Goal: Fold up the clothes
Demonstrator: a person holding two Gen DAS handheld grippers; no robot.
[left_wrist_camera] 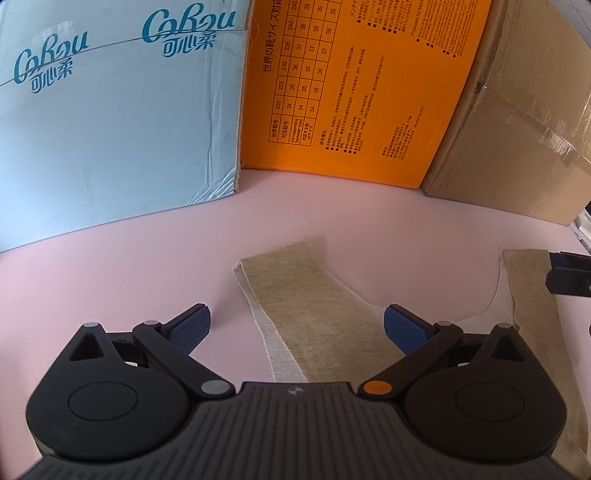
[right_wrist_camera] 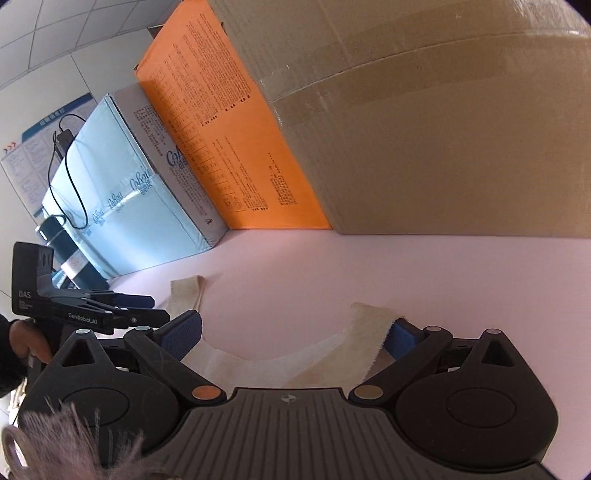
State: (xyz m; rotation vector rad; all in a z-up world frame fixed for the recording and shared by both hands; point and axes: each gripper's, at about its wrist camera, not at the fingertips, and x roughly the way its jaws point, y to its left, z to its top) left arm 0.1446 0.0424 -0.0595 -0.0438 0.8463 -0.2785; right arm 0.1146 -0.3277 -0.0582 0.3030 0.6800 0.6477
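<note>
Left hand-held gripper (left_wrist_camera: 297, 328) is held wide apart over one strap of the beige tank top (left_wrist_camera: 295, 314) lying flat on the pink tabletop (left_wrist_camera: 147, 277), right hand-held gripper (right_wrist_camera: 293, 338) likewise spread around the other strap, so strap pinching is probably called for next.

pink table (left_wrist_camera: 147, 266) | boxes behind (left_wrist_camera: 110, 110) | possibly tiled wall (right_wrist_camera: 44, 33)

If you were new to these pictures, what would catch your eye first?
The bright orange shoe box stands at the back, between a pale blue box and a brown carton. On the pink table, a beige tank top lies under both open grippers, left gripper and right gripper.
</note>
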